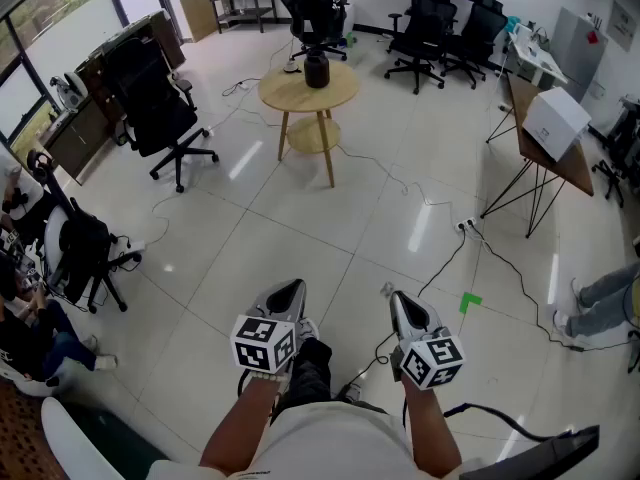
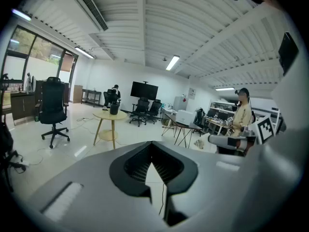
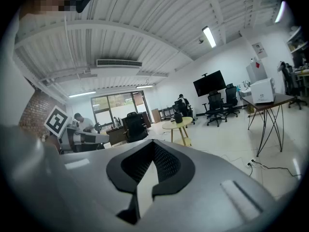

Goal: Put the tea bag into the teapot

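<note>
Far off, teapot (image 1: 317, 69) upright on rnd table (image 1: 290, 93); spout unclear.

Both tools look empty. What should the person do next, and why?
Probably walk toward the round table, where the dark pot stands, well out of reach. The left gripper and right gripper are shut, empty; no tea bag shows.

Head view looks steeply down, both claw views level; all share the distant round table (image 1: 308, 88) (image 2: 110, 114) (image 3: 177, 124).
</note>
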The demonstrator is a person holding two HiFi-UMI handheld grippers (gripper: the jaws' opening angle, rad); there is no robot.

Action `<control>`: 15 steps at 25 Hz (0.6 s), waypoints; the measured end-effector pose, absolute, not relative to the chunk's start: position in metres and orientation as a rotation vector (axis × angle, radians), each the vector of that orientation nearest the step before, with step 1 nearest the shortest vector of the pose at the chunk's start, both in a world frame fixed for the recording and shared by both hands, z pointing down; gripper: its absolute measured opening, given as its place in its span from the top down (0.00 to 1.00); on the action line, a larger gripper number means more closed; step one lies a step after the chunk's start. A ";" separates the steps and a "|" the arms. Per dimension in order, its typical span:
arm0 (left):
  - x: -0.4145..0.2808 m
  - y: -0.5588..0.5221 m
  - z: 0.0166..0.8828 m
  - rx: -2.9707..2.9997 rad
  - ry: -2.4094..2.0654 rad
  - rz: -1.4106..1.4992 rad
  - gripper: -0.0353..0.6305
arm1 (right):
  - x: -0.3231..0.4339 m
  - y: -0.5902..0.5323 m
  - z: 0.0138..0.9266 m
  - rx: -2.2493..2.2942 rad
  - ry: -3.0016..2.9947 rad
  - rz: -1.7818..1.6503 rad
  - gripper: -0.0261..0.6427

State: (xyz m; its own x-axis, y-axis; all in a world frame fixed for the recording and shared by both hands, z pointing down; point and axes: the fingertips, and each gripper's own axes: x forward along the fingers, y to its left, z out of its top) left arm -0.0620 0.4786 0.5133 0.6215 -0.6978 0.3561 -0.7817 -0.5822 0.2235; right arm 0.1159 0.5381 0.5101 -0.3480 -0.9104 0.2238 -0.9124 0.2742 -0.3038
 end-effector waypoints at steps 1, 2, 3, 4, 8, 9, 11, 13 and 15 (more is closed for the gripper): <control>-0.061 0.468 0.512 2.494 -1.180 0.324 0.93 | 0.117 0.531 0.510 1.797 -2.499 0.602 0.96; -0.060 0.458 0.512 2.498 -1.175 0.322 0.93 | 0.118 0.524 0.509 1.802 -2.494 0.601 0.96; -0.058 0.447 0.510 2.502 -1.170 0.320 0.93 | 0.119 0.516 0.509 1.807 -2.489 0.600 0.96; -0.056 0.435 0.509 2.506 -1.165 0.318 0.93 | 0.121 0.506 0.509 1.811 -2.484 0.600 0.96; -0.048 0.387 0.508 2.521 -1.136 0.320 0.93 | 0.127 0.460 0.507 1.833 -2.466 0.604 0.96; -0.047 0.375 0.508 2.524 -1.126 0.322 0.93 | 0.127 0.448 0.505 1.839 -2.464 0.601 0.96; -0.048 0.351 0.507 2.527 -1.111 0.326 0.93 | 0.124 0.421 0.501 1.854 -2.462 0.593 0.96; -0.053 0.324 0.506 2.526 -1.106 0.328 0.93 | 0.120 0.392 0.496 1.867 -2.460 0.588 0.96; -0.062 0.298 0.503 2.524 -1.110 0.327 0.93 | 0.115 0.365 0.494 1.876 -2.457 0.590 0.96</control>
State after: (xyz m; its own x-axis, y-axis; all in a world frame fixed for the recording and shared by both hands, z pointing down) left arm -0.0618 0.2983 0.5034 0.6643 -0.6606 0.3498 -0.7448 -0.6250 0.2339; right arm 0.1149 0.3646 0.4937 -0.2892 -0.9319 0.2190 -0.9297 0.2189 -0.2962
